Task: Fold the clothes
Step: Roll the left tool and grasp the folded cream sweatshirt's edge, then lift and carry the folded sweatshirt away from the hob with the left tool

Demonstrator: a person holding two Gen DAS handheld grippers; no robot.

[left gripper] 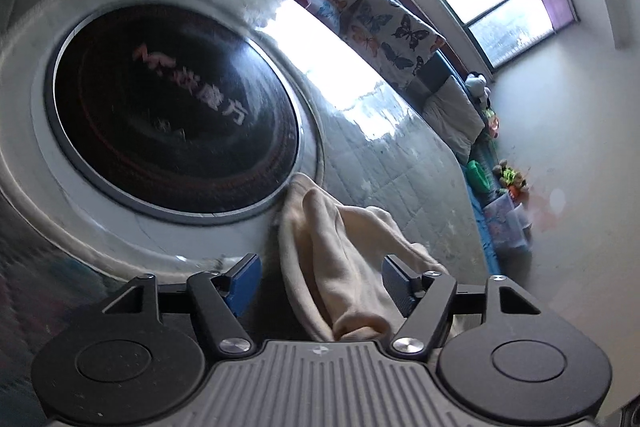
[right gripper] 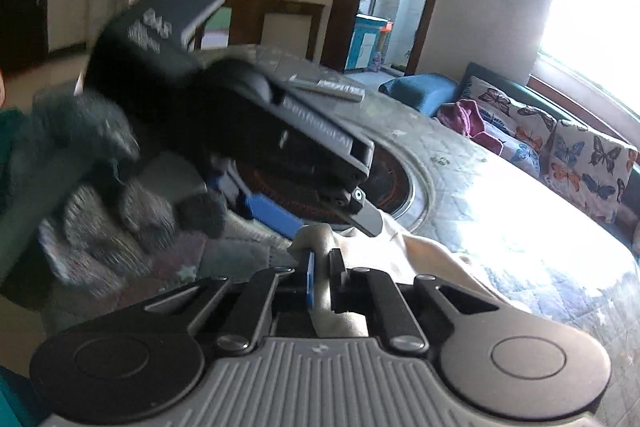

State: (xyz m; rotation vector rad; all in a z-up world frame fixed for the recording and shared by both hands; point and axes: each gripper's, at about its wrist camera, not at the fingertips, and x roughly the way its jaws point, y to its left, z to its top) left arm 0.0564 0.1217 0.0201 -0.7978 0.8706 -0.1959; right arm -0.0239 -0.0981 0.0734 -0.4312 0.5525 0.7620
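Note:
A cream garment [left gripper: 340,259] lies bunched on the quilted table cover. My left gripper [left gripper: 318,279] is open, its blue pads on either side of the cloth, which runs between them toward the camera. In the right wrist view my right gripper [right gripper: 320,275] is shut on a fold of the same cream garment [right gripper: 420,259], held just above the table. The left gripper [right gripper: 312,215], held by a gloved hand [right gripper: 132,203], shows open right in front of it, over the cloth.
A round table [left gripper: 380,155] with a quilted cover has a dark round cooktop [left gripper: 172,111] set in its middle. A remote control [right gripper: 328,87] lies on the far side. A sofa with butterfly cushions [right gripper: 560,143] and a purple cloth [right gripper: 476,123] stands behind, under a bright window.

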